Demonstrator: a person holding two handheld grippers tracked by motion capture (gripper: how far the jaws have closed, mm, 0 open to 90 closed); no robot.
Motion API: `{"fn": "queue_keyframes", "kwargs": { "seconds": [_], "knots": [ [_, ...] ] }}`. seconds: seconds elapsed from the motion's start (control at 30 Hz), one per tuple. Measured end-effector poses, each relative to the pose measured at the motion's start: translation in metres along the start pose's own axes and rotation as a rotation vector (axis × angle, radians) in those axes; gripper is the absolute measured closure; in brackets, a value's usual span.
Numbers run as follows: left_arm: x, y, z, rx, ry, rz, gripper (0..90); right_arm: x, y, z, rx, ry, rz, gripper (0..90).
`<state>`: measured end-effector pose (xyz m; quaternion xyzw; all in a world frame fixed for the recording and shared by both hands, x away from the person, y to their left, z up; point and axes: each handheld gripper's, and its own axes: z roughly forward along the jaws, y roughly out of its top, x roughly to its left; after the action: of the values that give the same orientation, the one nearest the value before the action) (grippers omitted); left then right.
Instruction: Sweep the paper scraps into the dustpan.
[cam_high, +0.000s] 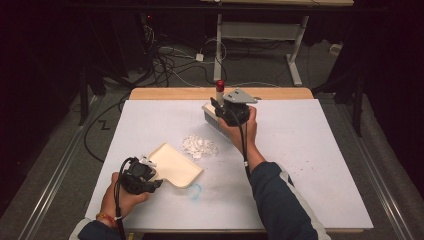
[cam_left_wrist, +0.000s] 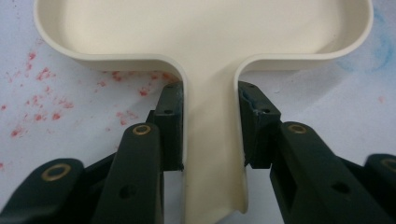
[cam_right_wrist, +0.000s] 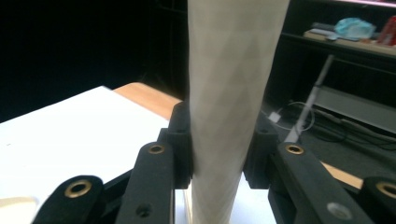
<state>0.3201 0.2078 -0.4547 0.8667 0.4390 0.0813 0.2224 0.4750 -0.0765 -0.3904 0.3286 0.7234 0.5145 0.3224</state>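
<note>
Scraps (cam_high: 199, 146) sit mid-frame on the tabletop (cam_high: 310, 150), between brush (cam_high: 212, 116) above, clamped in the right tool (cam_high: 231, 111), and dustpan (cam_high: 175, 165) lower left, clamped by the left tool (cam_high: 150, 172)

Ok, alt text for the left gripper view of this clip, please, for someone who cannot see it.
The left gripper has its two black jaws shut on the handle of a cream dustpan, whose shallow tray spreads across the top of the picture. The dustpan lies on a white table cover speckled with red marks at the left.
</note>
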Motion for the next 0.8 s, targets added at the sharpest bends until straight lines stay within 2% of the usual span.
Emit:
{"fn": "queue_keyframes", "kwargs": {
  "seconds": [0.13, 0.23, 0.47, 0.57, 0.8],
  "knots": [
    [0.000, 0.001, 0.001, 0.005, -0.002, 0.002, 63.3, 0.012, -0.006, 0.007, 0.014, 0.024, -0.006, 70.3],
    [0.001, 0.004, 0.004, 0.012, -0.003, 0.002, 63.3, 0.025, -0.009, 0.010, -0.006, 0.058, 0.002, 70.3],
    [0.002, 0.008, 0.008, 0.022, -0.003, 0.006, 63.3, 0.040, -0.011, 0.009, -0.017, 0.120, -0.007, 70.1],
    [0.002, 0.012, 0.009, 0.025, 0.001, 0.011, 63.3, 0.045, -0.011, 0.008, -0.029, 0.151, 0.004, 70.2],
    [0.002, 0.016, 0.013, 0.033, -0.003, 0.016, 63.3, 0.063, -0.014, 0.004, -0.030, 0.219, -0.021, 69.5]
  ]
}}
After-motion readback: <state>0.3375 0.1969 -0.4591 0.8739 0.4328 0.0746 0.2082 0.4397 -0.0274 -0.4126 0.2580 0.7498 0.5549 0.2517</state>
